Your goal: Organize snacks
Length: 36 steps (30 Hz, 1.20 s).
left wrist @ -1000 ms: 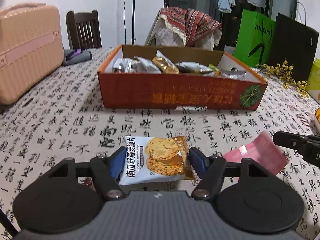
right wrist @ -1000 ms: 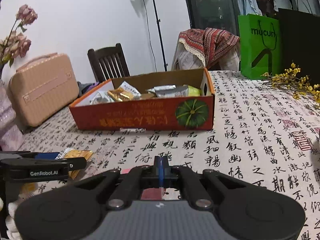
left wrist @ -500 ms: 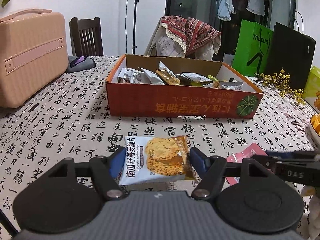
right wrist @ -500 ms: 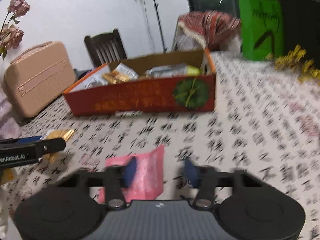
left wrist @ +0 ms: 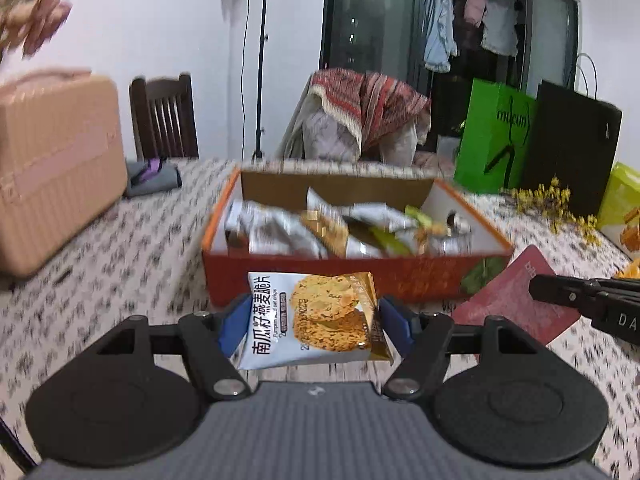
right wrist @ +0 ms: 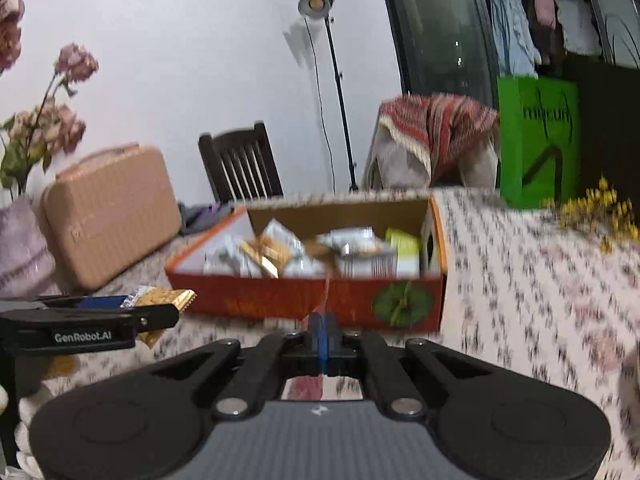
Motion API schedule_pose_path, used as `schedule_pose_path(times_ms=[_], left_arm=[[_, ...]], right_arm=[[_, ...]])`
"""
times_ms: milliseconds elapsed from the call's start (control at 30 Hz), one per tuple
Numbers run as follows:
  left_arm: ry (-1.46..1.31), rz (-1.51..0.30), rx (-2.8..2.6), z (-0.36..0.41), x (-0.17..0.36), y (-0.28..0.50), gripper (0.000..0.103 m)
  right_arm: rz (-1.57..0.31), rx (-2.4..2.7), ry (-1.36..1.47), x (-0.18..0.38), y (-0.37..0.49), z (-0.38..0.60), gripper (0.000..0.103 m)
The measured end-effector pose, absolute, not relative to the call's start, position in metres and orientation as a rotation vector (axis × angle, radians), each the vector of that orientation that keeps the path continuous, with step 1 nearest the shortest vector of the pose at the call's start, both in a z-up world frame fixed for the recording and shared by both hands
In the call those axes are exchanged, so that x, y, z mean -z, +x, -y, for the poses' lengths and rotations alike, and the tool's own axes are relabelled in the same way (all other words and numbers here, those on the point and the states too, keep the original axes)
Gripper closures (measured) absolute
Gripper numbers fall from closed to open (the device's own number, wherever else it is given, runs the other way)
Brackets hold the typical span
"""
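Observation:
My left gripper (left wrist: 314, 322) is shut on a white and gold biscuit packet (left wrist: 316, 320) and holds it lifted in front of the orange snack box (left wrist: 356, 280). The box holds several silver and gold packets (left wrist: 280, 232). My right gripper (right wrist: 322, 338) is shut on a thin pink packet (left wrist: 516, 300), seen edge-on in the right wrist view (right wrist: 326, 294). In the left wrist view the right gripper is at the right edge, level with the box front. In the right wrist view the left gripper (right wrist: 132, 312) with its packet (right wrist: 168, 300) is at the left.
A pink hard case (left wrist: 52, 168) stands on the table at the left. A dark chair (left wrist: 164, 116) and a draped chair (left wrist: 360, 116) stand behind the table. Green (left wrist: 496, 136) and black (left wrist: 572, 148) bags and yellow flowers (left wrist: 556, 204) are at the back right. A vase of dried flowers (right wrist: 24, 208) is at the left.
Both grippers have lifted off the table and moved toward the box. The right gripper opened over the pink packet, then shut on it and raised it.

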State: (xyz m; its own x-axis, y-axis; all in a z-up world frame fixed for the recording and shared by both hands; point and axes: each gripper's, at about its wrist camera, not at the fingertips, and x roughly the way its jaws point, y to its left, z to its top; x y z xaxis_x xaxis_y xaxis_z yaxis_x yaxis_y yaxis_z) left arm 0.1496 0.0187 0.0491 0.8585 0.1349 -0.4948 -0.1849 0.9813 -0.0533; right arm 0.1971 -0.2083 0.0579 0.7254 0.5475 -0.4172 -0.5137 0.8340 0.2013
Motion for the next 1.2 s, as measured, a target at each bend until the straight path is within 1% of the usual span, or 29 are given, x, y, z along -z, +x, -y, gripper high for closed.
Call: schedule_pose_path(times_ms=[167,300,400,467,500,533,600,633,667,733,767,800,833,933,1000,1200], left_arm=[[-0.096,-0.471,-0.166,-0.022,-0.073,0.182,0.032],[-0.113,-0.457,-0.179,-0.029,-0.085,0.220,0.032],[-0.130,-0.463,-0.196,-0.037,-0.084,0.249,0.032],[-0.136,-0.479,-0.211,-0.041,-0.080,0.266,0.030],[-0.136,-0.486,-0.214,-0.043,-0.077,0.273,0.026],[-0.139,-0.491,-0.217,-0.045,-0.074,0.279,0.019],[-0.140,-0.488,-0.210,-0.049,-0.069,0.284,0.013],[-0.134,-0.482,-0.213,-0.050,-0.067,0.284,0.005],[-0.129,-0.473,-0.220,-0.050,-0.066,0.283,0.000],[-0.135,-0.445,-0.234,-0.053,-0.065,0.279,0.000],[-0.144,-0.441,-0.234,-0.054,-0.065,0.277,0.000],[-0.155,-0.439,-0.235,-0.057,-0.066,0.275,0.000],[-0.163,-0.437,-0.239,-0.059,-0.066,0.272,0.000],[-0.148,-0.416,-0.251,-0.061,-0.068,0.259,0.000],[-0.136,-0.391,-0.250,-0.060,-0.071,0.245,0.000],[-0.123,-0.326,-0.198,-0.050,-0.075,0.185,0.000]], right_arm=[[-0.414,-0.575,0.089,-0.088,0.225,0.201,0.103],[-0.383,-0.558,0.143,-0.109,0.264,0.191,0.103],[-0.389,-0.535,0.174,-0.113,0.297,0.181,0.103],[-0.415,-0.516,0.193,-0.107,0.320,0.174,0.103],[-0.427,-0.507,0.191,-0.102,0.328,0.170,0.103],[-0.444,-0.491,0.184,-0.095,0.337,0.167,0.102],[-0.477,-0.477,0.171,-0.083,0.346,0.162,0.098],[-0.493,-0.479,0.159,-0.077,0.348,0.160,0.096],[-0.501,-0.475,0.150,-0.072,0.350,0.159,0.092],[-0.507,-0.460,0.130,-0.066,0.347,0.159,0.072],[-0.512,-0.450,0.125,-0.064,0.346,0.159,0.041],[-0.508,-0.438,0.127,-0.063,0.344,0.161,0.017],[-0.493,-0.435,0.126,-0.063,0.340,0.163,0.012],[-0.475,-0.440,0.094,-0.066,0.327,0.165,0.010],[-0.463,-0.430,0.069,-0.068,0.315,0.166,0.000],[-0.411,-0.400,-0.011,-0.076,0.259,0.172,0.000]])
